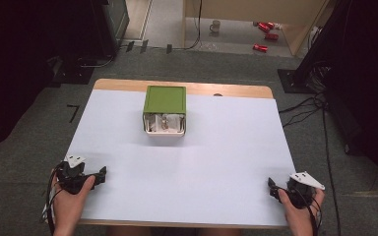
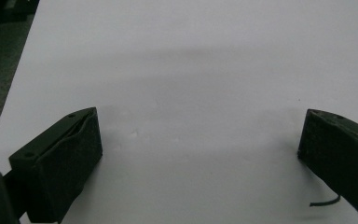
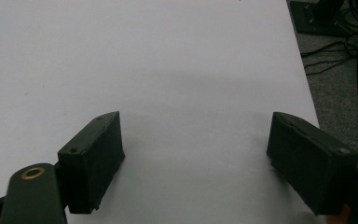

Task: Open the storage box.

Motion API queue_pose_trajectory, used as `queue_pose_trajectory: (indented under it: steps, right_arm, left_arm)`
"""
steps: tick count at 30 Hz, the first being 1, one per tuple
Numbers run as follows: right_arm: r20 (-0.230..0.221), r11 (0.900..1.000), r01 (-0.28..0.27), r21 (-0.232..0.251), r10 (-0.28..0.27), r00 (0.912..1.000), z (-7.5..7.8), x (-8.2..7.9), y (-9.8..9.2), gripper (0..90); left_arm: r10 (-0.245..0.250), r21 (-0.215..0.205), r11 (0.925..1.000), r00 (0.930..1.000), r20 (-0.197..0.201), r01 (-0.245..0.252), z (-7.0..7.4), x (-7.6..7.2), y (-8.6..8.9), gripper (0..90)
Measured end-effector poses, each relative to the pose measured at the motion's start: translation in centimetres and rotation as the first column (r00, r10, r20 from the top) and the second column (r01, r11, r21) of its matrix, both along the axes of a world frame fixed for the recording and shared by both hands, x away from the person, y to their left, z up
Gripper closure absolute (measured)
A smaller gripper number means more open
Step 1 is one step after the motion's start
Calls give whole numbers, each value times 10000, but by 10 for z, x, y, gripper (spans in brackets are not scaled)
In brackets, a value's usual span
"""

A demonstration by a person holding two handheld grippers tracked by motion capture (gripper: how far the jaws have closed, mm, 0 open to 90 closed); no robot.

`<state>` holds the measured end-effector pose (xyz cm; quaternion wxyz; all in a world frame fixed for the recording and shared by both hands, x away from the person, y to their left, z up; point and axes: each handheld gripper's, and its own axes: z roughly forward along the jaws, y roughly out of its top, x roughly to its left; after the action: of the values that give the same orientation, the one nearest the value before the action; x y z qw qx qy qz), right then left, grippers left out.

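Observation:
A green-lidded box (image 1: 165,100) with a white open front stands at the far middle of the white table (image 1: 187,162); small pale items sit inside it. My left gripper (image 1: 96,176) rests near the table's front left corner in a hand, well short of the box. In the left gripper view its jaws stand wide apart (image 2: 200,135) over bare white surface. My right gripper (image 1: 274,189) lies at the front right corner, also held in a hand. The right gripper view shows that gripper (image 3: 196,137) open too, with nothing between its pads.
Beyond the table's far edge lies grey carpet with cables (image 1: 302,105), dark equipment stands at both sides, a mug (image 1: 215,26) and red cans (image 1: 265,27) on the floor farther back. The table's right edge (image 3: 303,74) runs close beside my right gripper.

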<state>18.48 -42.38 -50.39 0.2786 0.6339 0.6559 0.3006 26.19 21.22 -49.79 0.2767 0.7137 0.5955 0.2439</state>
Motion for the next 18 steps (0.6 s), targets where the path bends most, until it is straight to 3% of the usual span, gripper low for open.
queue_pose_trajectory:
  steps: [15, 18]
  right_arm:
    - [112, 10000, 24, -24, -24, 9999, -1, -1, 1, 178]
    - [107, 10000, 21, -19, -21, 9999, -1, -1, 1, 178]
  left_arm:
    - [319, 156, 9994, 9995, -66, -318, 4, -4, 3, 0]
    - [286, -52, 9996, 9996, -41, -286, 6, -3, -2, 0]
